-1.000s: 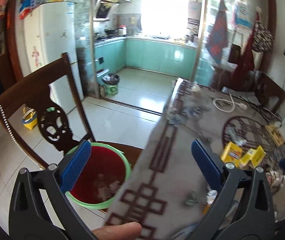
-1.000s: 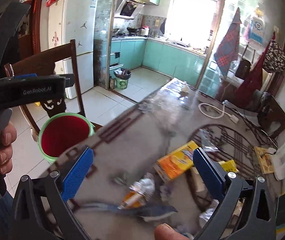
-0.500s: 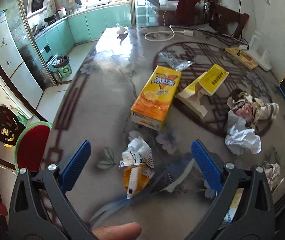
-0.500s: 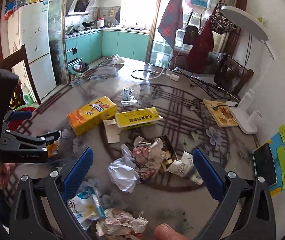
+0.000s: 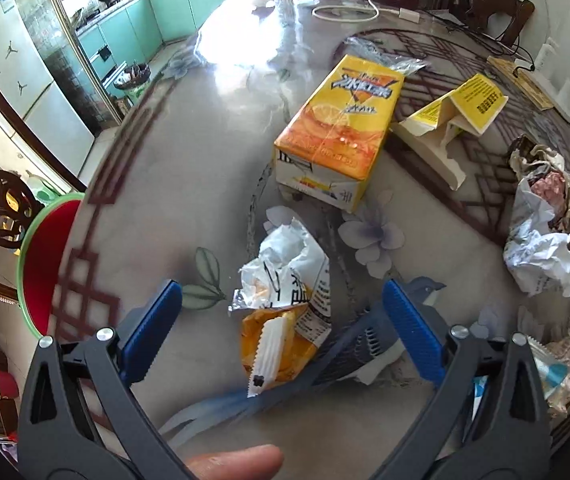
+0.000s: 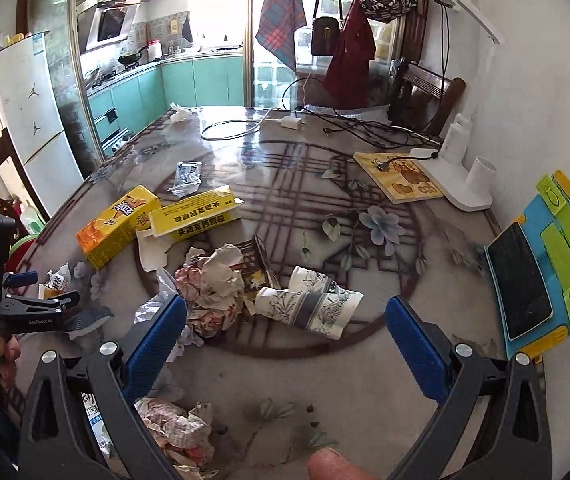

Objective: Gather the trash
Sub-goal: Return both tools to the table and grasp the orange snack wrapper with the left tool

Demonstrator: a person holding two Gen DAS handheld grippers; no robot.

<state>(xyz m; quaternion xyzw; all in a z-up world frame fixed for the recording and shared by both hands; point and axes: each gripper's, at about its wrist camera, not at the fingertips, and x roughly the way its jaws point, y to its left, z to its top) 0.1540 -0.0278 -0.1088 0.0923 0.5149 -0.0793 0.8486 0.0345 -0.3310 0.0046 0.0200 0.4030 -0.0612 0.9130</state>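
Your left gripper (image 5: 281, 336) hangs low over the bench (image 5: 213, 152) with its fingers (image 5: 153, 332) spread wide and nothing between them touching. A torn orange and white wrapper (image 5: 285, 312) lies on the bench in the gap between them, closer to the camera than the rest of the trash. Just beyond it sits an orange carton (image 5: 337, 132) lying flat, and to its right a torn yellow box (image 5: 457, 116). A crumpled white paper (image 5: 541, 256) lies well off to the right, near the bench edge. At the left, beside the bench edge and lower than it, stands a red bin (image 5: 45, 264) with a green rim, next to a dark chair (image 5: 1, 200).

Your right gripper (image 6: 285, 340) also hovers released, fingers (image 6: 157, 340) wide apart. A crumpled wad (image 6: 173, 432) lies nearest, under the left finger. Ahead, between the fingers, lie a floral paper ball (image 6: 213, 292) and a flattened patterned cup (image 6: 309, 308), touching or nearly so. Farther on are the yellow box (image 6: 197, 220) and the carton (image 6: 117, 224) side by side, then a small clear wrapper (image 6: 187, 178). A white cable (image 6: 233, 130) lies at the far end.
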